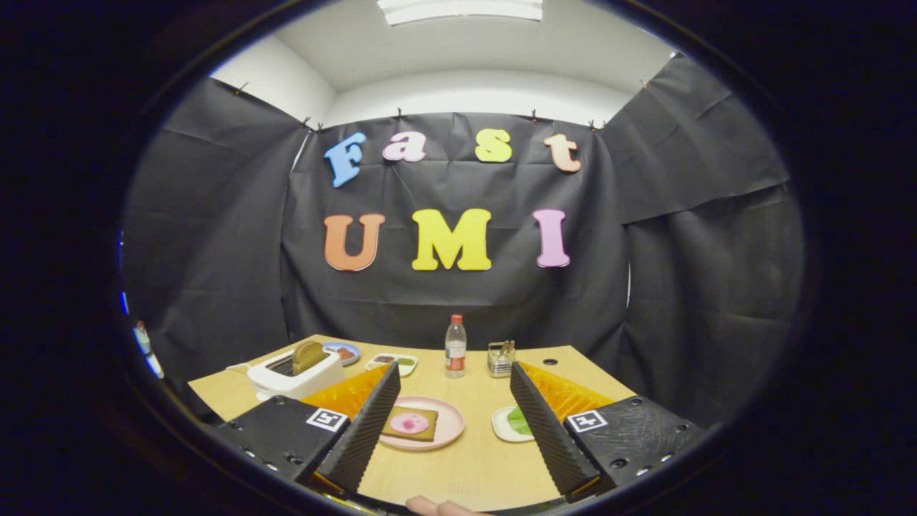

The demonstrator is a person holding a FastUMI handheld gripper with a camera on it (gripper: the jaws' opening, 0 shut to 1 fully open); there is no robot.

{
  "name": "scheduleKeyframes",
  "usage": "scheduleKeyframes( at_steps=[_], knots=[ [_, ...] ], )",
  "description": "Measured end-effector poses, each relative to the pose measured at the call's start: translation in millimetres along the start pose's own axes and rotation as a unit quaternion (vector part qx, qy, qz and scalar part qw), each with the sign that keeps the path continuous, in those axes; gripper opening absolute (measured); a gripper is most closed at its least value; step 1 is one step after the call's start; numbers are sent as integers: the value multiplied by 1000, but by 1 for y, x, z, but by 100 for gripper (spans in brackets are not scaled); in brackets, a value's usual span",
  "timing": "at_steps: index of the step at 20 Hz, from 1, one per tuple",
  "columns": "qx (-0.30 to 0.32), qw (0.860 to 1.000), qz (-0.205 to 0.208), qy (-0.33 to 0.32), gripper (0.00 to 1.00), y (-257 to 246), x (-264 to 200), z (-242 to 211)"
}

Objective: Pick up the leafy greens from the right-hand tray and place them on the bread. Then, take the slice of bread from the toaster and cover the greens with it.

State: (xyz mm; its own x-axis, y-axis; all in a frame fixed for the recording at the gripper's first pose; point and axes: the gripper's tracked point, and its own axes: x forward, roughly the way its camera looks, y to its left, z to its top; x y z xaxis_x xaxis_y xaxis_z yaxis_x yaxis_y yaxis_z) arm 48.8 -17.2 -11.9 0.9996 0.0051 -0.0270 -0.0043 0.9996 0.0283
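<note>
Claw (451, 423) spread wide, nothing held, fingers level and aimed across the table (466, 466). Pink plate (448, 423) with bread (410, 423) lies between the fingers, toward 11 o'clock: the landing spot, kept central. Leafy greens (517, 421) on a white tray (501, 424) touch the right finger's inner edge, 1 o'clock, probably the first reach. Toaster (294, 376) with its slice (308, 356) sits beyond, 10 o'clock. Bottle (455, 347) at 12.

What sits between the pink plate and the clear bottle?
Bare wooden table in the gripper view, between pink round plate and clear red-capped bottle; the open gripper touches nothing.
</note>
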Motion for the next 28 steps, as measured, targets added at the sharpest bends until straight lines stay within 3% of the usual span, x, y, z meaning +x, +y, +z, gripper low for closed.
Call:
scheduleKeyframes(
  at_steps=[8, 14, 21, 28],
  knots=[
    [-12, 997, -56, 51, 95, -93, 87, -16],
    [8, 989, -68, 128, 95, -154, 164, -79],
    [5, 961, -99, 260, 96, -220, 239, -176],
    [1, 939, -84, 332, 96, -221, 261, -229]
  ],
)
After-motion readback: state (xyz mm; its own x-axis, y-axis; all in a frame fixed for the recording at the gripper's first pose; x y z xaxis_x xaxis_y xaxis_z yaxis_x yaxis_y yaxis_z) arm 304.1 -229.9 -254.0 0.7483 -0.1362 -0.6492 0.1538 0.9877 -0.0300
